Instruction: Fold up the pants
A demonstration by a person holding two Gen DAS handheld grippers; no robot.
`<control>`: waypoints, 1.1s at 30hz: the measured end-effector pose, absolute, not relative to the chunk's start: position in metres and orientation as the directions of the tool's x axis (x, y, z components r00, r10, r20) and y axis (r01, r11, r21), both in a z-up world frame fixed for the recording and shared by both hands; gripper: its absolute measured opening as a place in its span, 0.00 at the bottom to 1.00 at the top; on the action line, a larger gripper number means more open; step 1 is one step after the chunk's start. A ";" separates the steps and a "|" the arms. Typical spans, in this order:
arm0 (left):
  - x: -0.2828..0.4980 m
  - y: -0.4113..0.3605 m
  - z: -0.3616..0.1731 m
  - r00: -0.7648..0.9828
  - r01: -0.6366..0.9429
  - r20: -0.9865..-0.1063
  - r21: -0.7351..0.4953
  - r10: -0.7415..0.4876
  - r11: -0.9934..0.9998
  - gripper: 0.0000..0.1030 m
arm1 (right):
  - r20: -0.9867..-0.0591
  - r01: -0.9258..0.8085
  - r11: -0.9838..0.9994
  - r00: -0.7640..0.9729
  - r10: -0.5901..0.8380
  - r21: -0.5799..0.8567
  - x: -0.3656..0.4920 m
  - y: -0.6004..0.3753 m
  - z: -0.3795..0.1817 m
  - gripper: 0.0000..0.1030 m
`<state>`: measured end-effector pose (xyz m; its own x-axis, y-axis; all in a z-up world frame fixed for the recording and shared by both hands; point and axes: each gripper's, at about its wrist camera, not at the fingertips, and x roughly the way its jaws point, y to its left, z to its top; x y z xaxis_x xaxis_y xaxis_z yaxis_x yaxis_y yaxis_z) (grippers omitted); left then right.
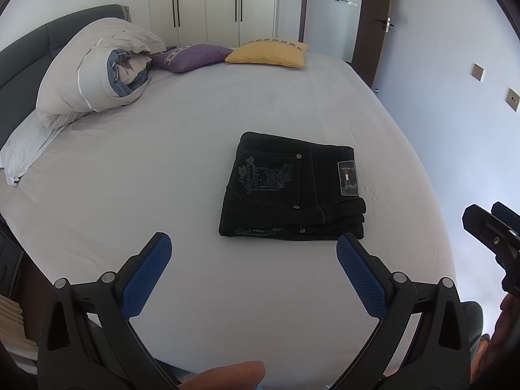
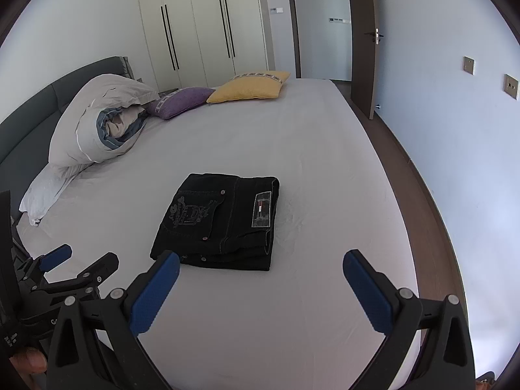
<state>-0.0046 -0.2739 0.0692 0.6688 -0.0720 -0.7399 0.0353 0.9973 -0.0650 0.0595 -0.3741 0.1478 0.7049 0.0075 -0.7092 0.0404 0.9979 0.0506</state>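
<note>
From the left wrist view, the black jeans [image 1: 292, 191] lie folded into a compact stack on the pale bed sheet [image 1: 162, 169], waistband label facing up, roughly mid-bed and a little toward the right edge. Open sheet runs all round them; the mattress edge curves off to the right, with bare floor and wall beyond. A rolled duvet [image 1: 97, 68] sits well away at the headboard, with a purple cushion [image 1: 191, 57] and a yellow cushion [image 1: 269, 53] beside it. The left gripper [image 1: 253, 247] is held just short of the near edge of the jeans, its blue pads spread wide, gripping nothing. A fingertip shows at the bottom edge. The right gripper pokes in at far right, beyond the jeans' corner.

From the right wrist view, the jeans [image 2: 221, 221] sit ahead and left of centre. The right gripper [image 2: 260, 263] hangs above the sheet, jaws wide apart and empty, its left pad overlapping the near left corner of the stack. Clear sheet lies to the right up to the bed edge. The left gripper [image 2: 84, 256] shows low at left, parted, apart from the jeans.
</note>
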 end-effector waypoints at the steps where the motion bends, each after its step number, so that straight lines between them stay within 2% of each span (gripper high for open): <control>1: -0.005 -0.274 0.069 0.669 0.036 -0.740 -0.063 -0.071 0.997 1.00 | -0.710 0.040 0.998 0.704 0.008 0.050 0.059 -0.373 0.147 1.00; 33: -0.006 -0.274 0.066 0.666 0.039 -0.743 -0.059 -0.070 0.998 1.00 | -0.725 0.032 0.998 0.689 0.019 0.056 0.057 -0.367 0.138 1.00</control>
<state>-0.0059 -0.2741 0.0661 0.6662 -0.0696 -0.7425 0.0386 0.9975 -0.0588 0.0574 -0.3667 0.1376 0.6886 0.0188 -0.7249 0.0322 0.9979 0.0564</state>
